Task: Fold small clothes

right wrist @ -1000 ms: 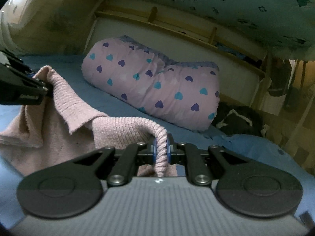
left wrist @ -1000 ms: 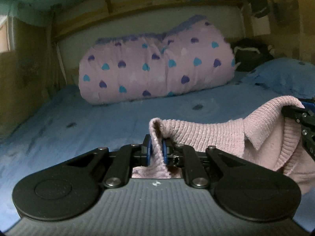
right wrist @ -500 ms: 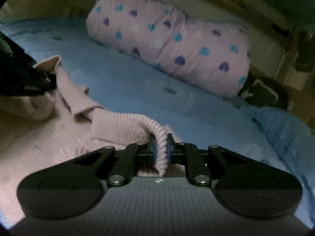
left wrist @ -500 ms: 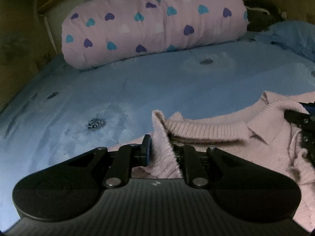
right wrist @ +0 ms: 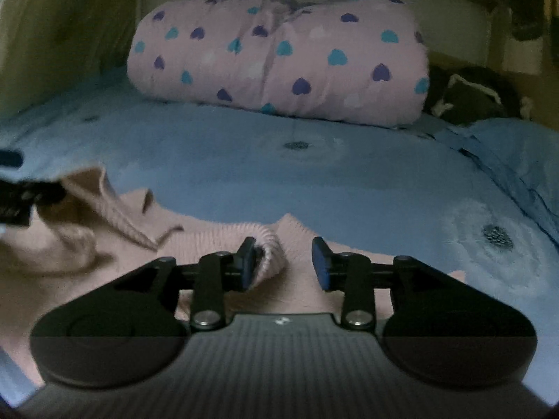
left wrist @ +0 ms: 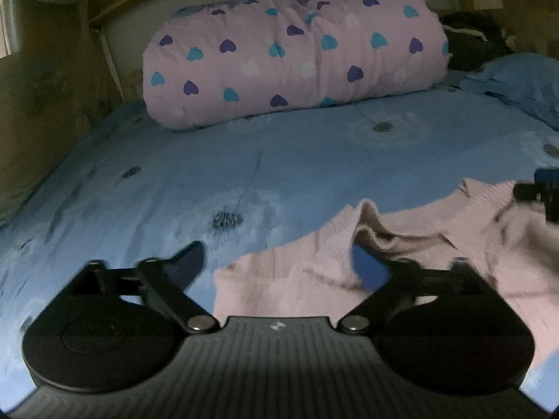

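A pink knitted sweater [left wrist: 300, 272] lies crumpled on the blue bedsheet [left wrist: 209, 174], low in both wrist views. My left gripper [left wrist: 279, 265] hovers over its left part. Its jaws are opening wide, and the knit beneath them touches neither pad. My right gripper [right wrist: 283, 265] is over the sweater [right wrist: 104, 244] at its right part, jaws opening. A ribbed fold leans on the left pad [right wrist: 248, 265], and the right pad stands clear. Each gripper shows at the edge of the other's view: the right gripper [left wrist: 539, 192] and the left gripper [right wrist: 21, 195].
A rolled pink quilt with heart prints [left wrist: 297, 59] lies across the head of the bed. A blue pillow [left wrist: 517, 80] and a dark garment [right wrist: 468, 94] sit at the far right. A wall runs along the left side. Bare sheet stretches between sweater and quilt.
Both grippers came down with the sweater's edges pinched, laid it on the sheet, then opened and let go. The sweater now rests slack on the bed.
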Demonstrator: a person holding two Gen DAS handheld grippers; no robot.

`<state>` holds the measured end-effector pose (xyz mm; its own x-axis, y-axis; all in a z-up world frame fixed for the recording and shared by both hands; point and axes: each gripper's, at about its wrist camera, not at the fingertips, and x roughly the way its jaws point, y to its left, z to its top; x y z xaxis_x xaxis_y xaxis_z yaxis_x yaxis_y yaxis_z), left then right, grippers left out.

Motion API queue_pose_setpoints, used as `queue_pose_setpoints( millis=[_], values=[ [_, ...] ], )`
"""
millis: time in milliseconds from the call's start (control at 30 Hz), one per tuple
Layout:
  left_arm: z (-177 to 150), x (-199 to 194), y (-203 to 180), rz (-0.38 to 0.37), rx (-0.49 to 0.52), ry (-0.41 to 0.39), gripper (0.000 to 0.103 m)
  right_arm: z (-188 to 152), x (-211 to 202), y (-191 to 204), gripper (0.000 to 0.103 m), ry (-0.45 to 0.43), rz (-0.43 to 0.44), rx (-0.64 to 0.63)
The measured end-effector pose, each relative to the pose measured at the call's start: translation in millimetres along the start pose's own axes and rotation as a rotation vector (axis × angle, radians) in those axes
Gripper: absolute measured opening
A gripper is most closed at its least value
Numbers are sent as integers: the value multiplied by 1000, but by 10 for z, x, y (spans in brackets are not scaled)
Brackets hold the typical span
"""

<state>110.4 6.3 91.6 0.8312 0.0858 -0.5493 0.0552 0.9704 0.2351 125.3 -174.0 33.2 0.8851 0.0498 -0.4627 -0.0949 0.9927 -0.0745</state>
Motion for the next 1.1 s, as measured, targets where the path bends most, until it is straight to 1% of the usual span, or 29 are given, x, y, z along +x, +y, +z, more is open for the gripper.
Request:
queue_pose_setpoints(
  millis=[100,167,200,267,367,433,500,567,667,733,767,800,833,900,933,967,1000,1033,1067,1100],
  values=[
    [-116,-174,5,-48,1,-17,99,78,-195,-104,40,7,4,44],
    [-206,-232,-17,-82,-10,-31,99,118,-338,-165,40,19,30,73],
    [-234,-233,-43,-101,-2,-25,99,134,-394,-177,40,25,42,73],
    [-268,-216,-109,-126,38,-14,99,125,-509,-161,41,31,59,47],
    [-328,-191,-152,-139,69,-17,99,28,-616,-99,57,16,88,2],
    [-365,-169,-162,-152,75,-10,99,-80,-620,-37,59,12,117,-30],
    [-392,-133,-174,-151,81,-2,98,-164,-546,41,58,63,151,-92],
    [-433,-97,-196,-153,88,3,96,-247,-488,137,58,89,153,-175],
    [-482,-7,-233,-168,108,28,88,-340,-427,247,58,107,155,-258],
    [-520,57,-269,-165,128,43,84,-386,-401,281,57,111,158,-279],
    [-529,73,-278,-163,134,40,80,-399,-383,284,57,110,157,-279],
    [-527,85,-278,-161,136,32,74,-403,-367,282,57,109,156,-275],
    [-517,102,-274,-158,133,29,70,-397,-356,277,57,106,155,-270],
    [-488,141,-238,-141,108,32,53,-395,-338,266,55,103,155,-258],
    [-465,160,-197,-139,87,34,50,-397,-330,265,54,101,155,-249],
    [-443,173,-143,-149,60,36,46,-401,-319,261,51,101,156,-242],
    [-419,183,-78,-152,31,32,40,-402,-308,260,47,101,158,-235],
    [-406,192,-28,-141,13,26,39,-407,-304,262,42,99,157,-231],
    [-396,205,16,-120,-1,20,38,-406,-303,264,32,97,157,-229],
    [-389,220,60,-98,-12,16,38,-401,-300,265,29,93,153,-228]
  ],
)
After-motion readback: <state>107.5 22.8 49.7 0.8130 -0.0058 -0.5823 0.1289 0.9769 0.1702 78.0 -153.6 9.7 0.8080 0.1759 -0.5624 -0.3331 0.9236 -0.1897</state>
